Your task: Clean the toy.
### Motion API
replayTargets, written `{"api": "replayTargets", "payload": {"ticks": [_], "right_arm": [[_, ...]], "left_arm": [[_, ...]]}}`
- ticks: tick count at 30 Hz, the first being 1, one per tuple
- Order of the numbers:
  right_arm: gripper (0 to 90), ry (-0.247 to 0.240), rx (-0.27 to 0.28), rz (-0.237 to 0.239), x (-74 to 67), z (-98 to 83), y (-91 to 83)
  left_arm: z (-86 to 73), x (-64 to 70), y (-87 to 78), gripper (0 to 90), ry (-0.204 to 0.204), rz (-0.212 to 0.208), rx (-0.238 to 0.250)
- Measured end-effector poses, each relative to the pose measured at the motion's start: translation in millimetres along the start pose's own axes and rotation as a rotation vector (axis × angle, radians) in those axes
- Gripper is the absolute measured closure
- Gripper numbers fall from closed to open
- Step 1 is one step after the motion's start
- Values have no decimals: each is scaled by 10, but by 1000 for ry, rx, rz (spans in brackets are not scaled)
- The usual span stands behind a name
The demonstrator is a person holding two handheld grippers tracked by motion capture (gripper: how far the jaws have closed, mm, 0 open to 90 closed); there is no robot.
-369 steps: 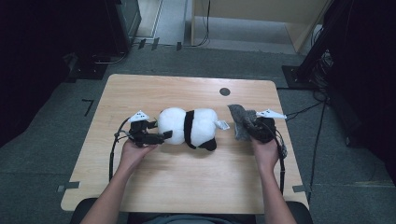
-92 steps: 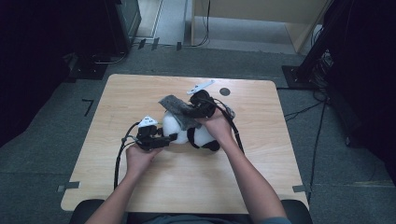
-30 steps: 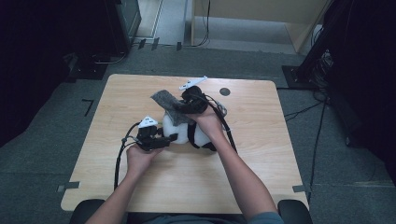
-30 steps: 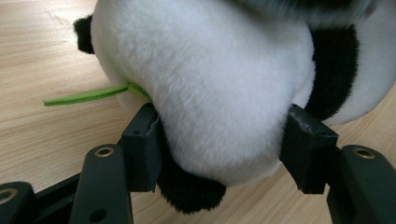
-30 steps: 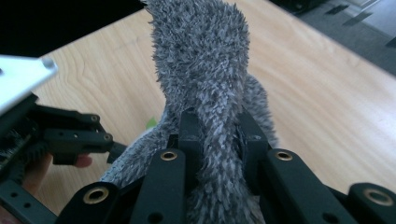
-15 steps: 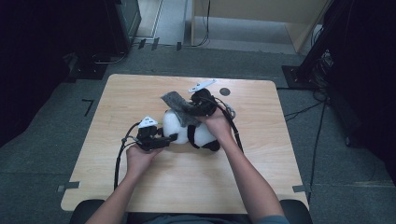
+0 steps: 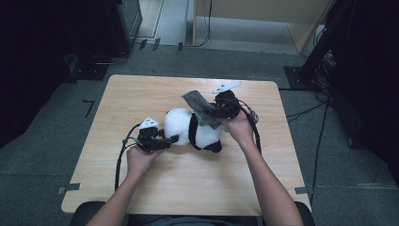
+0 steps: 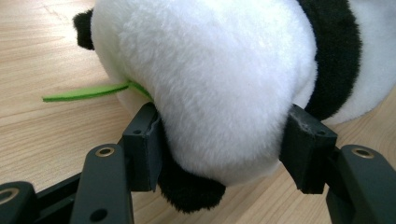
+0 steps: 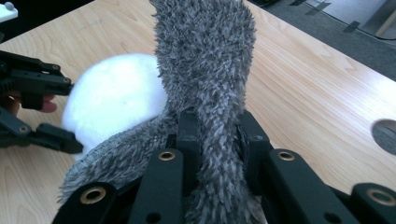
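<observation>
pale wooden table [image 7: 141, 94] on grey carpet [image 7: 47, 141]

The panda toy's [image 8: 219, 88] body runs off the left gripper view's top and right edges; the grey cloth [image 9: 205, 84] hides the right gripper's fingers' [image 9: 187, 135] pads.

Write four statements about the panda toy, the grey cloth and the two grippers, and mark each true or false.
1. The left gripper has the plush panda between its jaws. True.
2. The right gripper is empty. False: it is shut on the grey cloth.
3. The panda lies on the wooden table. True.
4. The cloth lies flat on the floor. False: it is held above the panda.
</observation>
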State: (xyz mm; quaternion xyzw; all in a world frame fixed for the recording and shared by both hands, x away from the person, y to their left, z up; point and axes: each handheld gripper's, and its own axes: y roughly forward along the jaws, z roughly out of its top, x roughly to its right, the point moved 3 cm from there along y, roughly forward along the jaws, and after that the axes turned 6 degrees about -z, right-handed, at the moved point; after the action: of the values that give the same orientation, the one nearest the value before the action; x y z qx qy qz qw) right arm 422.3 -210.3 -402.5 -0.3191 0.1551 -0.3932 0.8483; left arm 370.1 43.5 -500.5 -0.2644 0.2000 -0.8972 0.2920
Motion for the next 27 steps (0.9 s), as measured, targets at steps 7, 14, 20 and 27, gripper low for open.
{"api": "replayTargets", "payload": {"ticks": [7, 14, 20, 27], "right_arm": [[755, 13, 15, -20, 116, -108, -167], [752, 22, 28, -36, 166, -202, -259], [735, 1, 37, -41, 165, -219, -215], [779, 55, 38, -29, 234, -244, -350]], "left_arm": [[-15, -22, -6, 379, -1, -13, -11], [-14, -17, -7, 380, 3, -13, -12], [-10, -6, -6, 380, 7, -9, -7], [-19, -11, -12, 380, 8, -11, -13]]}}
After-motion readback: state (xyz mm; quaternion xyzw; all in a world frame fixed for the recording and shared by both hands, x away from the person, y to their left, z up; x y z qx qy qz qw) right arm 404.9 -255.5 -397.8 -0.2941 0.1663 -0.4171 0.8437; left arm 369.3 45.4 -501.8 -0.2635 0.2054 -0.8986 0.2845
